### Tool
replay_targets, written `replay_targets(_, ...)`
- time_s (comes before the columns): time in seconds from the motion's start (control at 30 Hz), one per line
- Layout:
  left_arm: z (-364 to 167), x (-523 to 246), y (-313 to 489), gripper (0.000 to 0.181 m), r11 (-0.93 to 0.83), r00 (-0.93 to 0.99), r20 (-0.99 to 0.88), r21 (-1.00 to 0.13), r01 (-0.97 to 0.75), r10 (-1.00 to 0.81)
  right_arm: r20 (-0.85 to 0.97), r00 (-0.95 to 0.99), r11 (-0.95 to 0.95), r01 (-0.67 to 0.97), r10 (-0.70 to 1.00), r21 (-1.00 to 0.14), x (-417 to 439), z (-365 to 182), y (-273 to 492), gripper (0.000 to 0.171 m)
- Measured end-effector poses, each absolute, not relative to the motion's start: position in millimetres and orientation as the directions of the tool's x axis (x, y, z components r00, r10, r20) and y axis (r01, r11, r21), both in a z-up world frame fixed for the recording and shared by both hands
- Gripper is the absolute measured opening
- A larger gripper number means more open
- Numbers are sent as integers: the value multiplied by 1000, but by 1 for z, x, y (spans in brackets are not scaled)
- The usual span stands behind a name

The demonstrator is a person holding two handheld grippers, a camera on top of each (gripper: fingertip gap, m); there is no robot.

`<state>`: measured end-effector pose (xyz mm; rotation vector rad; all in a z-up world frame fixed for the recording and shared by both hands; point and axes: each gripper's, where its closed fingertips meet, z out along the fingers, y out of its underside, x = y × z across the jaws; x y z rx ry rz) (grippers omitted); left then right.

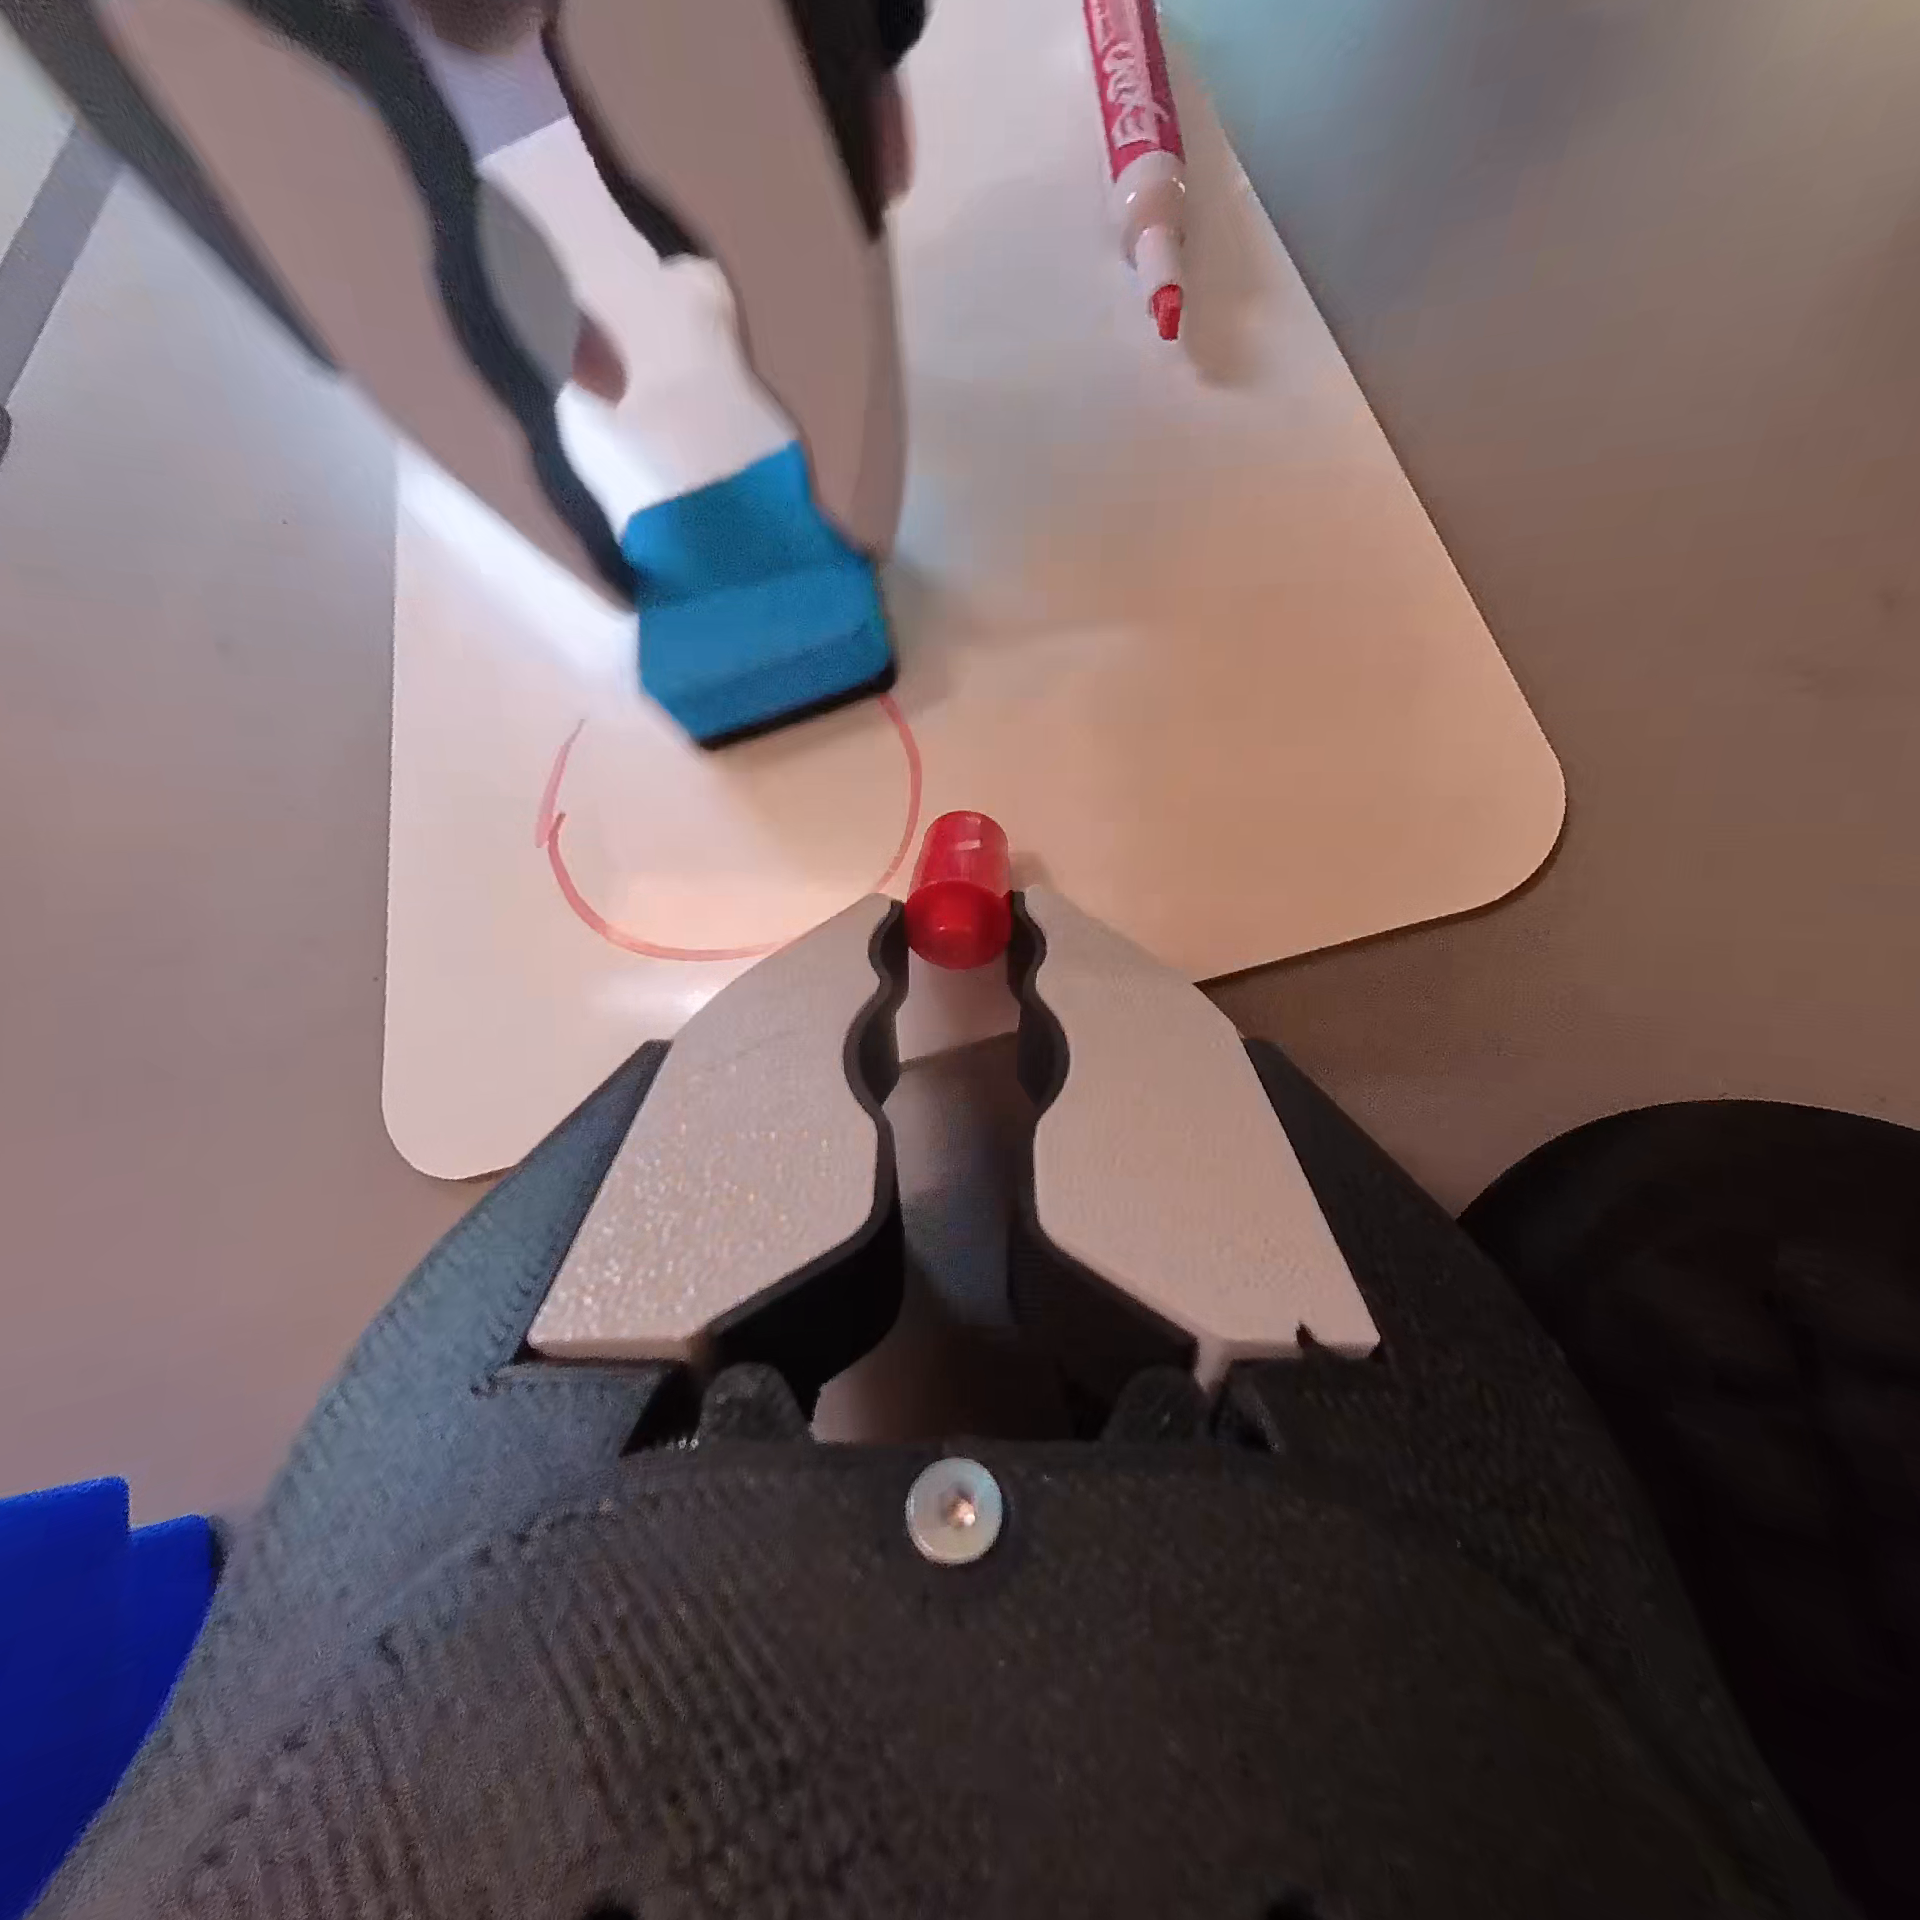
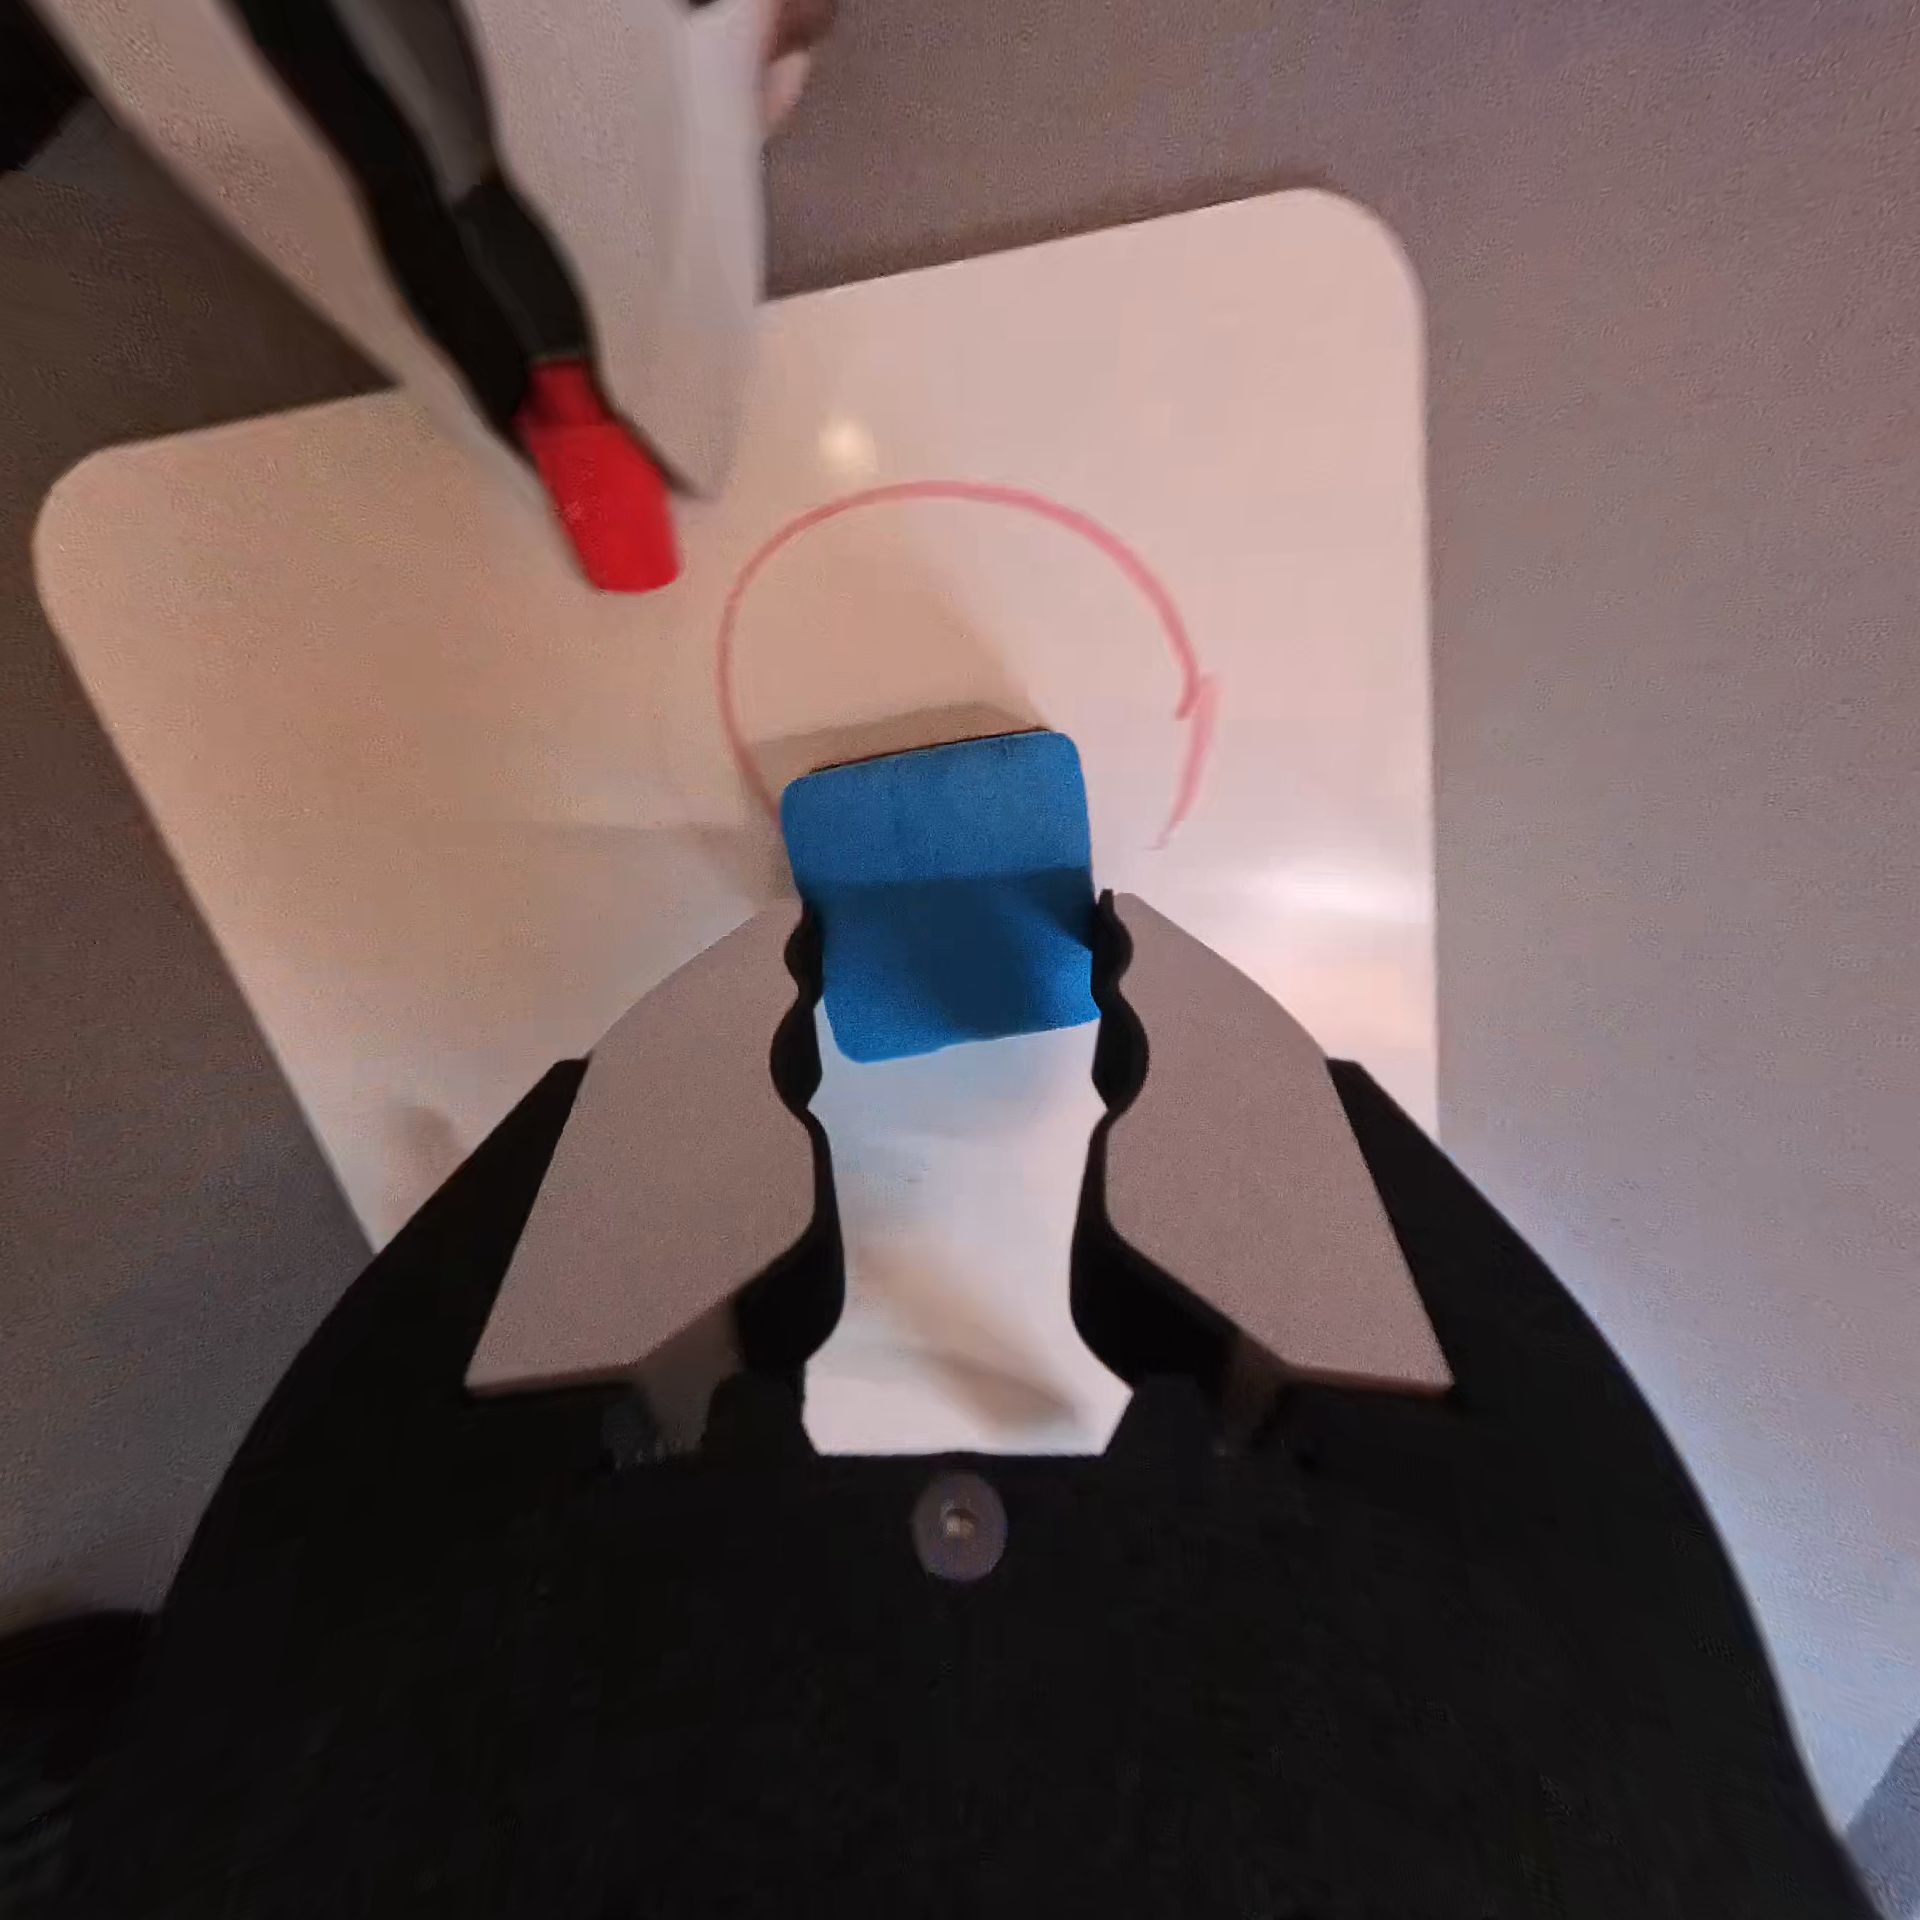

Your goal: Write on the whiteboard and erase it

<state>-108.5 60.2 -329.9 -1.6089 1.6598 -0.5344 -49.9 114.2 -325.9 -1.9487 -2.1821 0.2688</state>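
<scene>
Left fingers pinch the red cap; right fingers clamp the eraser on the whiteboard.

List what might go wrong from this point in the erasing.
1. The left claw holds the red cap on the red circle, so the eraser in the right claw may bump it.
2. The uncapped marker lies on the whiteboard; a wide wipe might knock it or leave marks.
</scene>
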Motion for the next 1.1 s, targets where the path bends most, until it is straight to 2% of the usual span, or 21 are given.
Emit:
replay_targets(0.07, -330, -109, 60, 19, 116, 74, -218, -744, -658, -973, 6, -85, 85, 971, 996, -224, -22, -326, 110, 51)
replay_targets(0.13, -330, -109, 60, 19, 118, 77, -223, -742, -660, -972, 34, 70, -62, 980, 997, -189, 12, -326, 142, 51)
replay_targets(0.2, -330, -108, 60, 19, 118, 78, -224, -742, -660, -971, 10, 225, -216, 948, 974, -232, 20, -326, 160, 50)
replay_targets(0.27, -330, -108, 60, 19, 116, 79, -222, -743, -660, -972, 36, 129, -116, 962, 991, -248, 10, -326, 135, 50)
replay_targets(0.37, -330, -107, 59, 19, 113, 82, -222, -742, -660, -972, 33, 4, 2, 985, 999, -175, 31, -326, 90, 51)
replay_targets(0.43, -330, -106, 58, 19, 115, 78, -220, -742, -660, -972, 31, 130, -124, 981, 991, -149, 65, -326, 106, 51)
replay_targets(0.5, -330, -105, 56, 19, 120, 72, -222, -742, -660, -972, 42, 282, -271, 946, 958, -180, 78, -326, 137, 50)
replay_targets(0.53, -330, -104, 56, 19, 125, 71, -226, -741, -659, -972, 51, 297, -281, 937, 953, -208, 68, -326, 143, 50)
replay_targets(0.63, -330, -104, 56, 19, 122, 72, -223, -743, -659, -972, 43, 95, -80, 959, 995, -271, 11, -326, 100, 50)
replay_targets(0.7, -330, -104, 56, 19, 122, 74, -225, -743, -658, -972, 43, -34, 42, 974, 999, -221, 11, -325, 72, 51)
replay_targets(0.73, -330, -104, 56, 19, 120, 77, -225, -743, -659, -971, 35, -38, 44, 979, 999, -200, 21, -325, 71, 51)
replay_targets(0.8, -330, -104, 56, 19, 119, 79, -226, -742, -659, -971, 33, 91, -83, 978, 995, -190, 45, -326, 101, 51)
replay_targets(0.9, -329, -104, 56, 19, 121, 75, -225, -743, -658, -971, 40, 216, -199, 946, 976, -257, 38, -325, 138, 50)
replay_targets(1.0, -329, -104, 55, 19, 123, 69, -222, -745, -656, -973, 34, 20, -9, 950, 999, -313, -5, -325, 99, 50)
replay_targets(1.1, -329, -104, 54, 19, 126, 65, -222, -745, -655, -973, 21, -119, 120, 954, 993, -273, 1, -325, 77, 51)
